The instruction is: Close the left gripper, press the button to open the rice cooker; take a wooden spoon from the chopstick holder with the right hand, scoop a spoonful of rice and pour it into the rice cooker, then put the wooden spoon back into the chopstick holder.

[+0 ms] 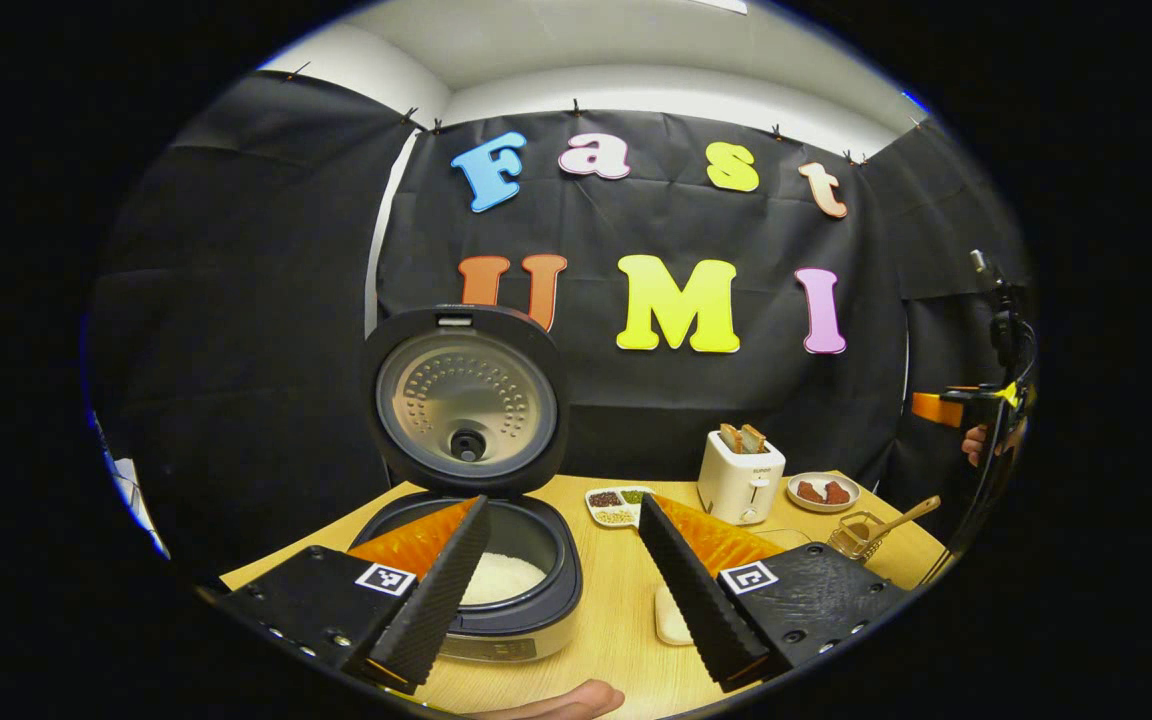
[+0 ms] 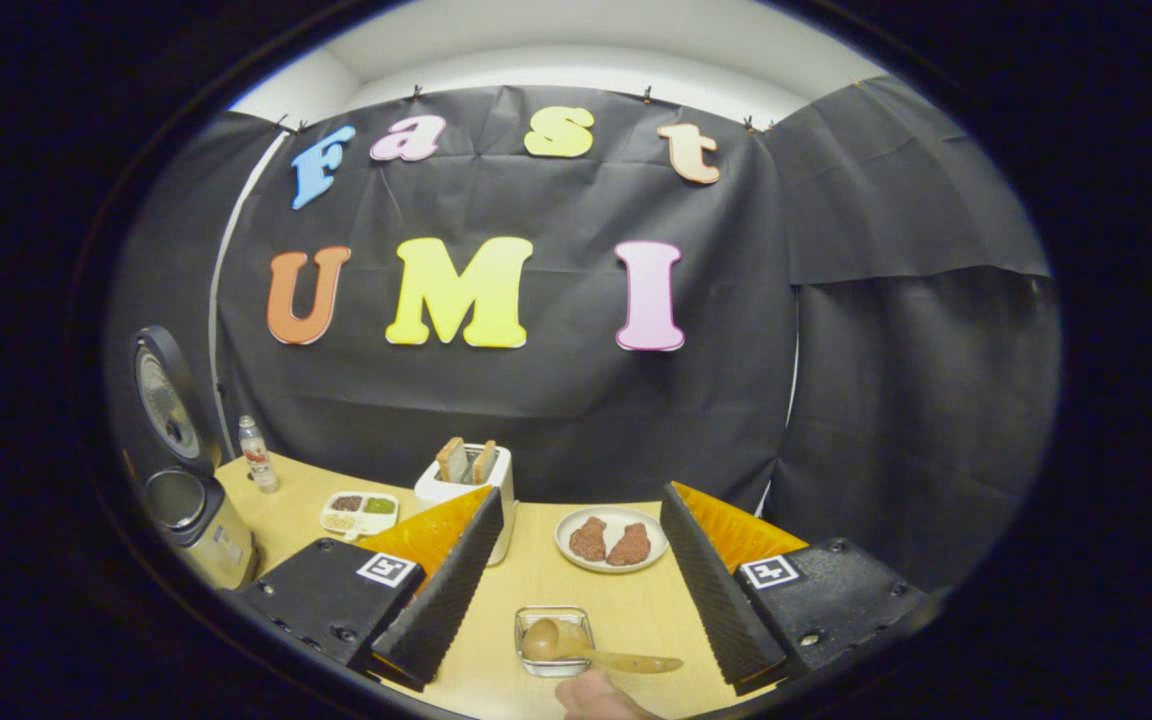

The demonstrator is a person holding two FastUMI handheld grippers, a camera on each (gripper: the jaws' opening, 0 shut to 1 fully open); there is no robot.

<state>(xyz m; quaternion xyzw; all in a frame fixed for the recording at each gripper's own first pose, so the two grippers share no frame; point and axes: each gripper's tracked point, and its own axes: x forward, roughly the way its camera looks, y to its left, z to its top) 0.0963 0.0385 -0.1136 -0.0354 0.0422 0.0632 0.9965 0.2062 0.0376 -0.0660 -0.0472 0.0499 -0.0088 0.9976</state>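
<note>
Wooden spoon point(image 2: 596, 652) rests in its holder point(image 2: 554, 640); both tongs gape.

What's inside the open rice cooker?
White rice sits in the cooker pot. The left tool's finger covers part of it, so how full it is stays hidden.

My left claw point(image 1: 561, 560) hangs with its fingers spread wide, gripping nothing. My right claw point(image 2: 576, 580) is just as wide apart and empty (a fingertip of my hand point(image 2: 596, 695) peeks in at the bottom edge).
</note>
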